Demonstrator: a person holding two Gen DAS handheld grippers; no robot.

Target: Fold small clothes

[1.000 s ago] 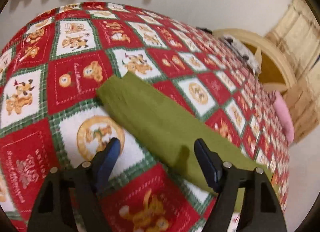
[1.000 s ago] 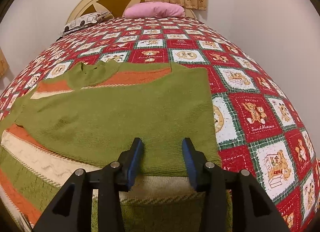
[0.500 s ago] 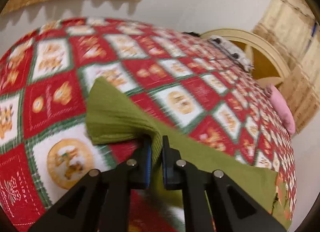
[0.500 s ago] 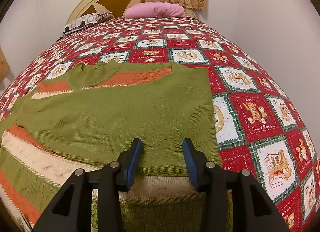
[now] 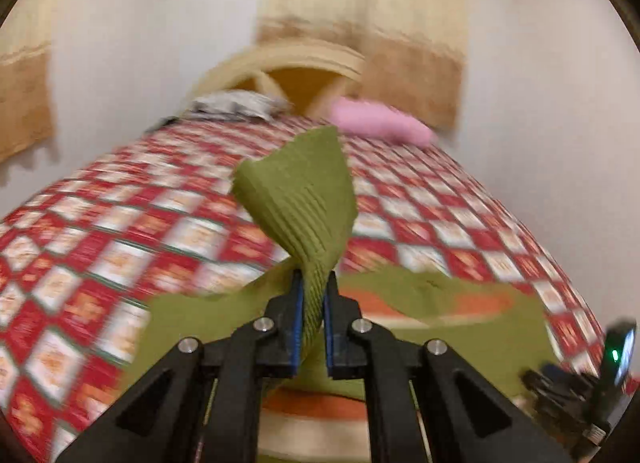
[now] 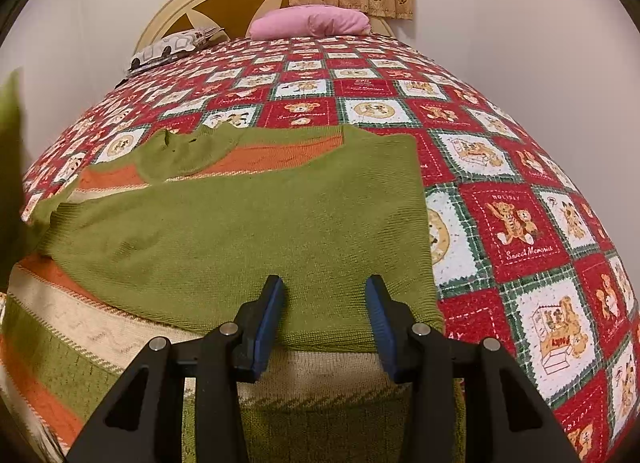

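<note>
On the bed with the red, white and green teddy-bear patchwork quilt (image 6: 516, 223), the olive-green knitted sweater with orange and cream stripes (image 6: 248, 231) lay spread flat, one side already folded inward. The left tool (image 5: 311, 295) was pinched tight on the ribbed green sleeve cuff (image 5: 300, 199), which stood lifted and twisted above the sweater body. The right tool (image 6: 324, 319) hovered with jaws apart over the folded edge, gripping nothing. The knit was judged light, soft, limp and stretchy, prone to sagging; best taken at cuffs, hem or fold corners. Open quilt lay to the right and toward the pink pillow (image 6: 312, 21); the wall stood near the right edge.
</note>
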